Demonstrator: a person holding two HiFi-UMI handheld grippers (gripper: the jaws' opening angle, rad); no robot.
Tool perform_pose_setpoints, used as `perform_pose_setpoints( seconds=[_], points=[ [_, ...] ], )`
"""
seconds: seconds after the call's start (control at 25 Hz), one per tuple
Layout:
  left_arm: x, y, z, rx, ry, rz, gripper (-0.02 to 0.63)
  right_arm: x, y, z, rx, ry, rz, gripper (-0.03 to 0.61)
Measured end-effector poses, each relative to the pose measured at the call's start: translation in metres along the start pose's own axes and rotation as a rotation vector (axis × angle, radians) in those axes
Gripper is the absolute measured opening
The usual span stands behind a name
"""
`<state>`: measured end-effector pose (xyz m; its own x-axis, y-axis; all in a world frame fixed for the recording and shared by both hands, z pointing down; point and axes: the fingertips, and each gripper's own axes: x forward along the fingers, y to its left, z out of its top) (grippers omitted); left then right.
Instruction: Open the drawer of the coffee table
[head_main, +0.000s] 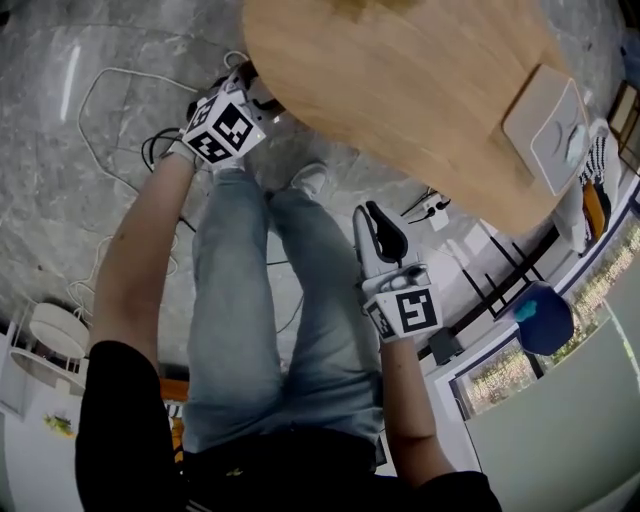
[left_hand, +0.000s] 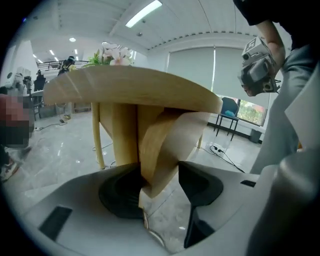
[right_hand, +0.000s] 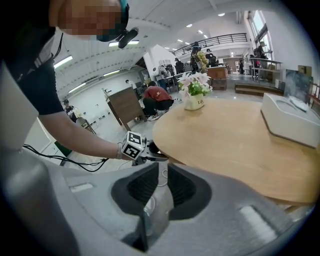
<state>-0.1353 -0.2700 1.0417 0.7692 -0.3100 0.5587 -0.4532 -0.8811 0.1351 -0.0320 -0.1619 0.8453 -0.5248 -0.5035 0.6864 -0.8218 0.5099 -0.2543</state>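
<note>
The round wooden coffee table fills the top of the head view. My left gripper is at its left rim, low beside the top. In the left gripper view the left gripper stands open; the table top and its wooden base lie beyond the jaws, with nothing pressed between the pads. My right gripper hangs in front of the table, above my legs. Seen in its own view, the right gripper keeps a narrow empty gap. No drawer front can be made out.
A white tissue box lies on the table's right side and a flower vase stands at its far side. Cables and a power strip lie on the marble floor. A blue chair stands at the right.
</note>
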Motion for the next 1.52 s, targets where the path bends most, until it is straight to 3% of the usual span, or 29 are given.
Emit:
perform_pose_setpoints(
  seconds=[0.16, 0.88, 1.08, 1.24, 1.52],
  points=[
    [0.000, -0.002, -0.001, 0.022, -0.027, -0.027, 0.218, 0.006, 0.002, -0.002, -0.005, 0.000, 0.006, 0.054],
    [-0.009, -0.004, -0.002, 0.150, 0.040, -0.162, 0.164, 0.002, 0.007, -0.011, -0.018, 0.031, 0.002, 0.054],
    [-0.026, -0.006, 0.014, 0.171, -0.015, -0.170, 0.153, -0.002, 0.001, -0.013, 0.004, 0.024, -0.010, 0.054],
    [-0.028, -0.008, 0.013, 0.241, 0.009, -0.195, 0.126, -0.003, 0.002, -0.015, 0.012, 0.026, -0.013, 0.054],
    [-0.046, -0.035, 0.004, 0.343, 0.054, -0.308, 0.100, -0.003, 0.000, -0.015, 0.019, 0.022, -0.021, 0.054]
  ],
)
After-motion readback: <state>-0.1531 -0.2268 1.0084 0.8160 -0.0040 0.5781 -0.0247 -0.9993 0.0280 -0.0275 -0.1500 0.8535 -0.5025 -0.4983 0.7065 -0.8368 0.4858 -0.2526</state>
